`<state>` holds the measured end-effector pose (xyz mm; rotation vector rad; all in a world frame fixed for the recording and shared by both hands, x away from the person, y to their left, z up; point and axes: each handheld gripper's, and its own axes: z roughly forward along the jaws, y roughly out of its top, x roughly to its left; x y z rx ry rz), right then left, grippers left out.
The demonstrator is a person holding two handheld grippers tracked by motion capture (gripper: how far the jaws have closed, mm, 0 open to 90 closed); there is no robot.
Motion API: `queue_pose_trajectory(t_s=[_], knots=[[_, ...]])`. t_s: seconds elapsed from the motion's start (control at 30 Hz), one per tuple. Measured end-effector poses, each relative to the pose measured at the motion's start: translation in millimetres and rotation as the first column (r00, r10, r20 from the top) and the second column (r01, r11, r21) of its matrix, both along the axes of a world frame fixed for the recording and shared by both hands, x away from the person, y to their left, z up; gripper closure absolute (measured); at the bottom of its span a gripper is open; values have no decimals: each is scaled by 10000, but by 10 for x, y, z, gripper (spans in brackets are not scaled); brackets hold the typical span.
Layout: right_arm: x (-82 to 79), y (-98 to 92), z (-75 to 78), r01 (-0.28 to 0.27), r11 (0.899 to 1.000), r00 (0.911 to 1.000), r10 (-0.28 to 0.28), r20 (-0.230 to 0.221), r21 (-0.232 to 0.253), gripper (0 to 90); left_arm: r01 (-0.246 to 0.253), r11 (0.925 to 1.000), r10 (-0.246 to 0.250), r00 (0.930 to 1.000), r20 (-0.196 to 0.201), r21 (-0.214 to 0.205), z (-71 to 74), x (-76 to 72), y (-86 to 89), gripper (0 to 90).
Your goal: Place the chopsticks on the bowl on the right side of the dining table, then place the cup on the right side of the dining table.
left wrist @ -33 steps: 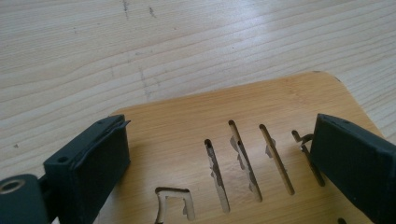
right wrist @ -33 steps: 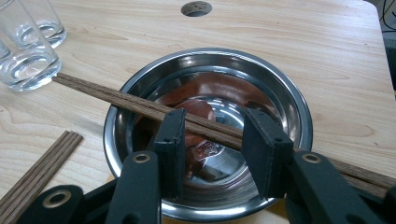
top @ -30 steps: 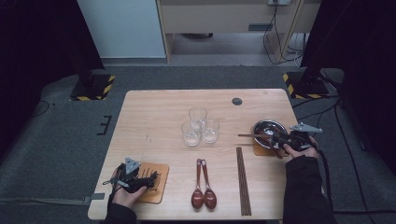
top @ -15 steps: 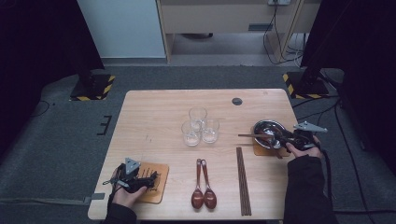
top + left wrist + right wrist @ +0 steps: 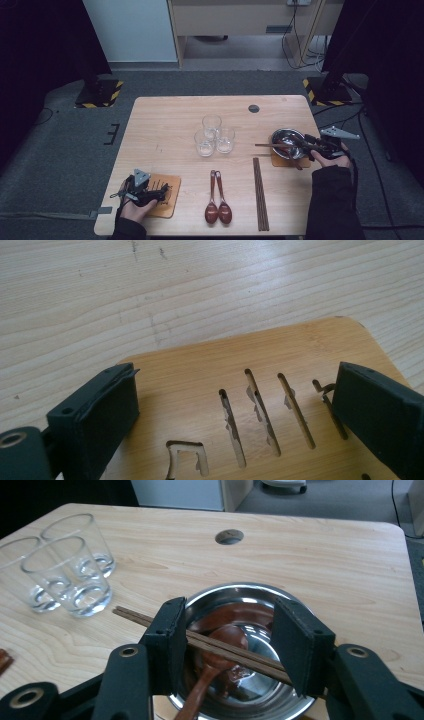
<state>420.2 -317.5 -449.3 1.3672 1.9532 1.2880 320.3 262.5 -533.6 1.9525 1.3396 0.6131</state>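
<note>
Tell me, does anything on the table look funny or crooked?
Nothing is spilled or broken. One pair of chopsticks lies slanted across the metal bowl, sticking out past its rim, with a wooden spoon inside. The right gripper has just been opening around them.

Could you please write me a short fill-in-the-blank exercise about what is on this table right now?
1. The steel bowl holds a wooden spoon, and a pair of ____ lies across its rim.
2. Near the middle of the table stand ____ clear glasses.
3. The left gripper rests over a slotted bamboo ____.
4. The right gripper, above the bowl, has its jaws ____.

Missing words: chopsticks; three; coaster; open
</note>
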Motion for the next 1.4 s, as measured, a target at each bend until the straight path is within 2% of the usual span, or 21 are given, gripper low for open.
queue_pose_trajectory(t_s=[0.1,0.2,0.43,0.63,0.9,1.0,1.27,1.3,1.4], knots=[[-20,39,88,-259,9996,9994,257,235,107,461,3,10000,-3,10000,1,3,0,0,0,36],[-30,67,129,-445,9988,9986,439,281,185,441,2,10000,-2,10000,0,0,0,0,0,36],[-52,214,260,-1032,9942,9923,1009,722,295,410,1,10000,-1,10000,0,4,0,0,0,36],[-48,289,302,-1209,9925,9898,1192,773,170,405,3,10000,-3,10000,-2,-7,0,0,1,36],[-34,382,356,-1283,9914,9886,1258,822,261,395,4,10000,-4,10000,0,0,0,0,1,37],[-23,427,367,-1338,9909,9882,1325,763,130,391,3,10000,-3,10000,-2,-4,0,0,1,37],[11,595,463,-1434,9894,9863,1408,857,247,392,3,10000,-3,10000,-1,-6,0,0,1,36],[27,651,494,-1488,9888,9853,1475,859,96,390,2,10000,-2,10000,0,-7,0,0,1,36],[44,707,519,-1535,9881,9847,1523,841,76,389,3,10000,-3,10000,-1,-8,0,0,1,37]])
